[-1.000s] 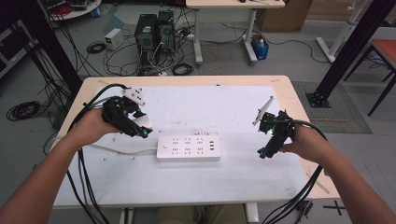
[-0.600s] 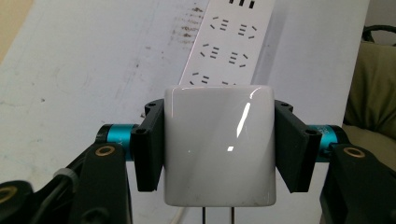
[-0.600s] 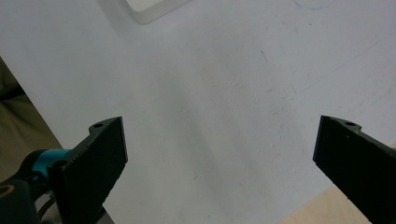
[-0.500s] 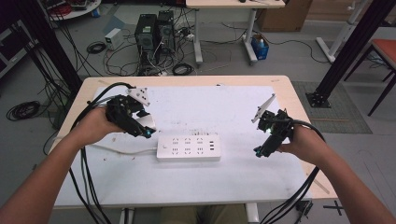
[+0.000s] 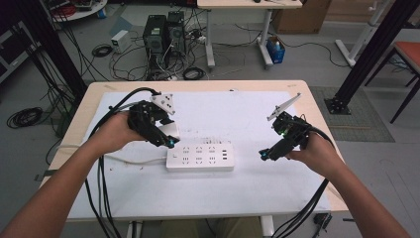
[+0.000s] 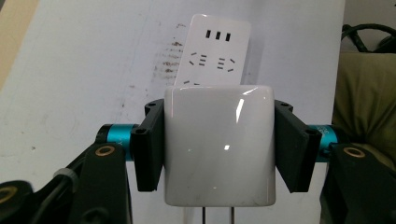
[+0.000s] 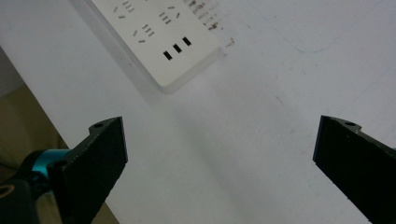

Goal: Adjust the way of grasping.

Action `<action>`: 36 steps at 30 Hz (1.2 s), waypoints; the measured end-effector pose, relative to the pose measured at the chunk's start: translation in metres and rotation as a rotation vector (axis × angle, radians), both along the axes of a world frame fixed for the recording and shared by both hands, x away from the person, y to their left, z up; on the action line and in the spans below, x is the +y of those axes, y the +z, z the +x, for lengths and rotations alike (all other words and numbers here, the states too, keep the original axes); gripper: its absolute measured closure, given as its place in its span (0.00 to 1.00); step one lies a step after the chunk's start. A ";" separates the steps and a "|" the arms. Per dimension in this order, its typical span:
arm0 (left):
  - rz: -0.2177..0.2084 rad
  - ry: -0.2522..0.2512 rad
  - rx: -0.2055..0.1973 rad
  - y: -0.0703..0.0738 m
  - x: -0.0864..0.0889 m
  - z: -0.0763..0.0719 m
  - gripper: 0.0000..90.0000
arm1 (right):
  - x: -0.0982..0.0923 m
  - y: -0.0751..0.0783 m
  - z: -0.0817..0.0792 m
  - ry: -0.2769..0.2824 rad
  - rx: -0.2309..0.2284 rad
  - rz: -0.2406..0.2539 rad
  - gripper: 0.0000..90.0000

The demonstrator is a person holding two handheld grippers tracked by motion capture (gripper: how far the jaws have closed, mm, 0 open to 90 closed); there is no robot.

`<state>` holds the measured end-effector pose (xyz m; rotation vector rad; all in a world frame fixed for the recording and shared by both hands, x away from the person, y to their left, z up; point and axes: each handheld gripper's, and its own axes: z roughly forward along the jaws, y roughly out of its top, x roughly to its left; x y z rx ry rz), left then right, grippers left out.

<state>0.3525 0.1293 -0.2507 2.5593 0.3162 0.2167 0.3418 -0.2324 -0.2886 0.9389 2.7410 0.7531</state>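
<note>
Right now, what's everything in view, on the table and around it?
charger: 1, white, clamped in the left gripper above the strip's left end
power strip: 1, white, flat at table centre, cord running left
table: 1, white top with wooden edge
computer towers: 2, black, on floor behind the table
loose cables: several, black, on the floor
far table: 1, white legs, at top
left gripper: 1, black, shut on the charger
right gripper: 1, black, jaws open, right of the strip
</note>
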 end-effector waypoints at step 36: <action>-0.100 -0.113 -0.048 -0.016 -0.077 -0.004 0.47 | 0.024 -0.009 0.013 -0.168 0.332 0.661 0.03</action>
